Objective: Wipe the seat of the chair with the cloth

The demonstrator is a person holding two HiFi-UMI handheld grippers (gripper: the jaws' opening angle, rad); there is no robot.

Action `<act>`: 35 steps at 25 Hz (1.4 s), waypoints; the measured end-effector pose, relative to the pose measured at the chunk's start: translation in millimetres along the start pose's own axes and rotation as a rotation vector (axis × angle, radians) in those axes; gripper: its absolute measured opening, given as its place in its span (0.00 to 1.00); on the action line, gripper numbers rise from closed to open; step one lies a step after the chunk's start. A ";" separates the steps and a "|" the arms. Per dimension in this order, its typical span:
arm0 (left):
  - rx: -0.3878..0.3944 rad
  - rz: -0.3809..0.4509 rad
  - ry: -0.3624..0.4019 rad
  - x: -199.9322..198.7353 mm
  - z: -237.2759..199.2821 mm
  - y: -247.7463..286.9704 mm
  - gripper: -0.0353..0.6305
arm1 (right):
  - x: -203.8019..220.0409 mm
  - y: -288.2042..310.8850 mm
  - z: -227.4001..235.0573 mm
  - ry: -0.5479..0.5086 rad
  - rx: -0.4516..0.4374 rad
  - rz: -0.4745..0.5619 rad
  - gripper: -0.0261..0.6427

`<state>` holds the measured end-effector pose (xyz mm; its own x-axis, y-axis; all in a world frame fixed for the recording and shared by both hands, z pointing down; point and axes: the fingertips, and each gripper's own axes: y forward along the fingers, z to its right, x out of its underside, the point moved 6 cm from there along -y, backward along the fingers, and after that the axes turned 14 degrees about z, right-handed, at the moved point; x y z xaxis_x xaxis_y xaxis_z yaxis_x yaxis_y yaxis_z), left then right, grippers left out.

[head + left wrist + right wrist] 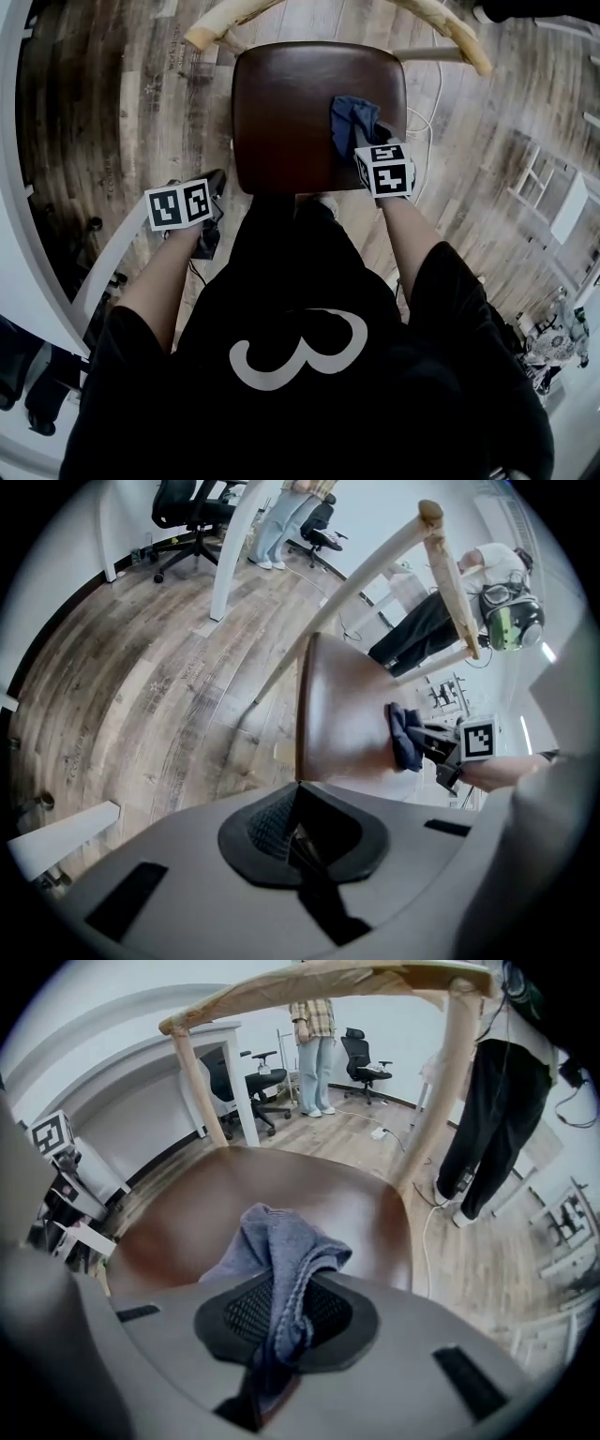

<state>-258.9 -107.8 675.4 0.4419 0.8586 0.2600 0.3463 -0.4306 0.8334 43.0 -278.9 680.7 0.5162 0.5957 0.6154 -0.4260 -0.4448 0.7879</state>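
Right gripper point(367, 136): jaws clamped on the blue cloth point(281, 1241). We see the cloth bunched on the right side of the brown chair seat point(281, 112), resting against it. Left gripper point(214, 187): beside the seat's near left corner, over the wood floor point(112, 112); jaws together, nothing between them.
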 end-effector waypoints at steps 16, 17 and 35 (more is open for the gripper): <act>-0.043 0.007 -0.034 12.9 -4.7 -5.4 0.07 | 24.6 -41.7 45.8 0.200 0.139 -0.003 0.12; -0.049 0.011 -0.040 14.7 -5.4 -5.4 0.07 | 19.0 -42.1 36.1 0.201 0.114 0.009 0.12; -0.117 0.021 -0.062 46.2 -34.3 -23.6 0.07 | -52.7 -27.7 -183.1 0.258 -0.452 0.088 0.12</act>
<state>-275.1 -48.3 684.5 0.4993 0.8295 0.2501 0.2394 -0.4095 0.8804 -108.5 -175.6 622.0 0.2881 0.7398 0.6081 -0.7670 -0.2020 0.6090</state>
